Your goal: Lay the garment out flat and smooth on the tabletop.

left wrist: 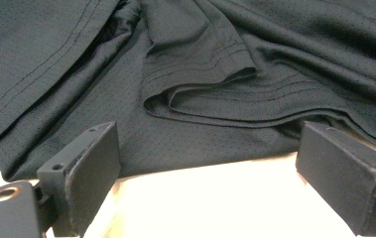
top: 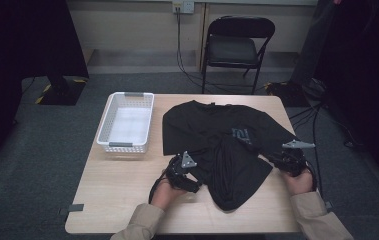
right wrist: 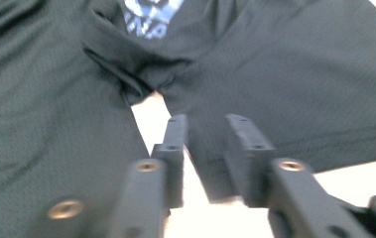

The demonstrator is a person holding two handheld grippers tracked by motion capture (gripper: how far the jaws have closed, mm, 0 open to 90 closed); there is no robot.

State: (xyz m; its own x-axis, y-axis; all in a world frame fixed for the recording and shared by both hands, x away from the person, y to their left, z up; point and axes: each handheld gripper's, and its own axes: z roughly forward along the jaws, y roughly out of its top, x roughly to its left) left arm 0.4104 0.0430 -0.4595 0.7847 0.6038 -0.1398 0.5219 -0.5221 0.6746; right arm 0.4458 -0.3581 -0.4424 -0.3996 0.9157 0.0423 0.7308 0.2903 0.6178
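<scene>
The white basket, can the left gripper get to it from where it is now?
Probably yes. The left gripper sits open at the black shirt's near edge, and only bare table lies between it and the white basket.

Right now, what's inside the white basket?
Nothing that I can see: the white basket on the table shows a bare white bottom. The near wall hides a thin strip of floor behind it. The black shirt lies beside it.

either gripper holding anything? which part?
Right hand-held gripper pinches the black T-shirt at a corner of its edge, probably a sleeve hem. Left hand-held gripper is open, empty, just short of the shirt's edge.
</scene>
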